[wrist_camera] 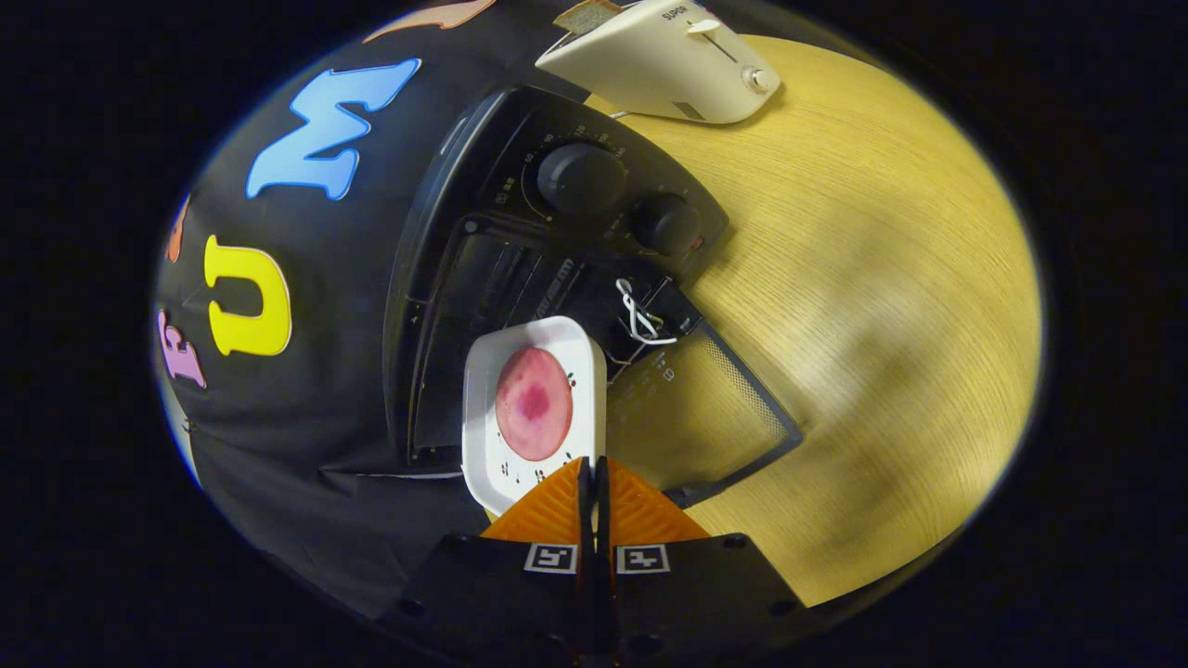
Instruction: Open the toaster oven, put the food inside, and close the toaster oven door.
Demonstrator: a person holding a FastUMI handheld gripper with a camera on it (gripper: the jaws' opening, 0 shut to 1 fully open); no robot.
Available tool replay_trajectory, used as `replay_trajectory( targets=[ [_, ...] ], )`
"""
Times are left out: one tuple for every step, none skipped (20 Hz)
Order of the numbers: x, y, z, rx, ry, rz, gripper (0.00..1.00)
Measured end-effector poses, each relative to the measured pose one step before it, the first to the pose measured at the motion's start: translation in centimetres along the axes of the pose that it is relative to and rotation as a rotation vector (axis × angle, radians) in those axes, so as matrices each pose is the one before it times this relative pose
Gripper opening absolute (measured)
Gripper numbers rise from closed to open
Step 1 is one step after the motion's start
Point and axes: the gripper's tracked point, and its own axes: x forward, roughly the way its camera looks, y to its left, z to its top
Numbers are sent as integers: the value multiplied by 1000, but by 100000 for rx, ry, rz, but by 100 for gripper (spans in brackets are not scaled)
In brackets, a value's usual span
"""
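Observation:
My gripper (591, 467) is shut on the near rim of a white square plate (490, 436), which carries a round pink slice of food (533, 404). The plate hangs in front of the dark mouth of the black toaster oven (483, 278). The oven's glass door (705, 408) is folded down flat toward me, beside and under the plate. A white cord loop (639, 320) hangs at the door's handle. Two black knobs (582, 178) sit on the oven's control panel. The view is tilted, so the oven leans over.
A white pop-up toaster (668, 65) stands on the wooden table (882, 278) beyond the oven. The booth's black cloth wall (306, 399) runs close behind and beside the oven.

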Motion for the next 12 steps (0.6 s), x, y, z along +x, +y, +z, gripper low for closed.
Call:
replay_trajectory(
  targets=[
    [641, 324, 127, 1856, -1055, 774, 2],
    [665, 352, 150, 1479, -793, 675, 2],
    [490, 250, 153, 1348, -686, 600, 2],
    [595, 326, 21, 1315, -756, 539, 2],
    [579, 326, 42, 1142, -1097, 1002, 2],
    [742, 310, 125, 818, -1509, 906, 1],
    [513, 273, -31, 1321, -1173, 758, 1],
    [583, 299, 59, 1536, -1262, 1082, 2],
    [428, 142, 42, 1109, -1275, 191, 1],
    [527, 89, 102, 867, -1013, 283, 2],
    [498, 6, -257, 1471, 320, -328, 1],
    [263, 487, -13, 2351, -777, 1155, 2]
  ],
)
